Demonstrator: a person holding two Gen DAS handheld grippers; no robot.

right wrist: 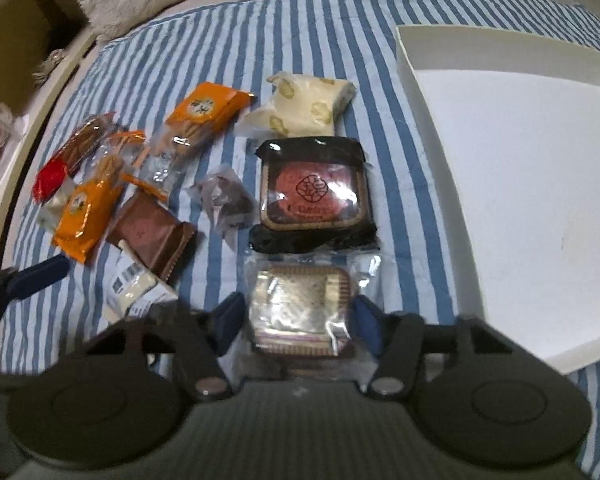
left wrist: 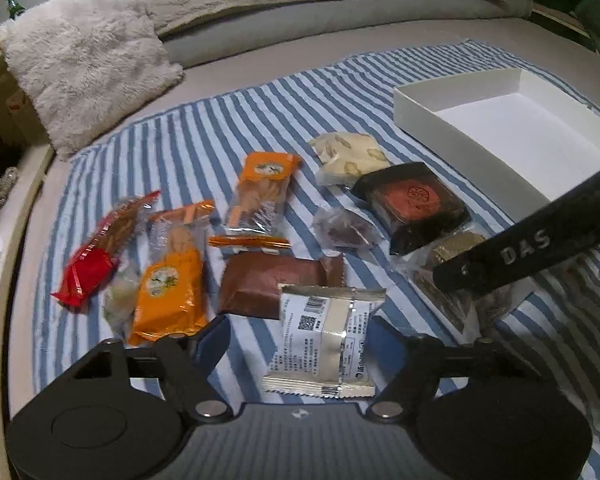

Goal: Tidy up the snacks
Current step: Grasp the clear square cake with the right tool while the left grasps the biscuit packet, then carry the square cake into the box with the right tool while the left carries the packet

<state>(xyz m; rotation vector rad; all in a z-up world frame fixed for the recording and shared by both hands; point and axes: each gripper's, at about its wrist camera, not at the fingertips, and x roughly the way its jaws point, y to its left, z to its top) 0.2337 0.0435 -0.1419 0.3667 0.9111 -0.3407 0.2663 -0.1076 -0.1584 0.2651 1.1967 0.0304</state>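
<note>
The snacks are spread over a striped cloth [left wrist: 204,128] on the bed, with the white box [right wrist: 500,184] lying empty to the right. The left tool [left wrist: 300,344] is lowered over a silver packet [left wrist: 324,344], its jaws part-open on either side with the pads not yet seen pressing. The right tool [right wrist: 298,324] straddles a clear-wrapped biscuit [right wrist: 300,304]; its blue pads [right wrist: 366,326] stand just beside the wrapper edges, and contact cannot be confirmed. A good grip is judged to need the pads squared to the packet sides and closed gently, so that the biscuit is not crushed, and each packet lifted clear before being carried to the box
</note>
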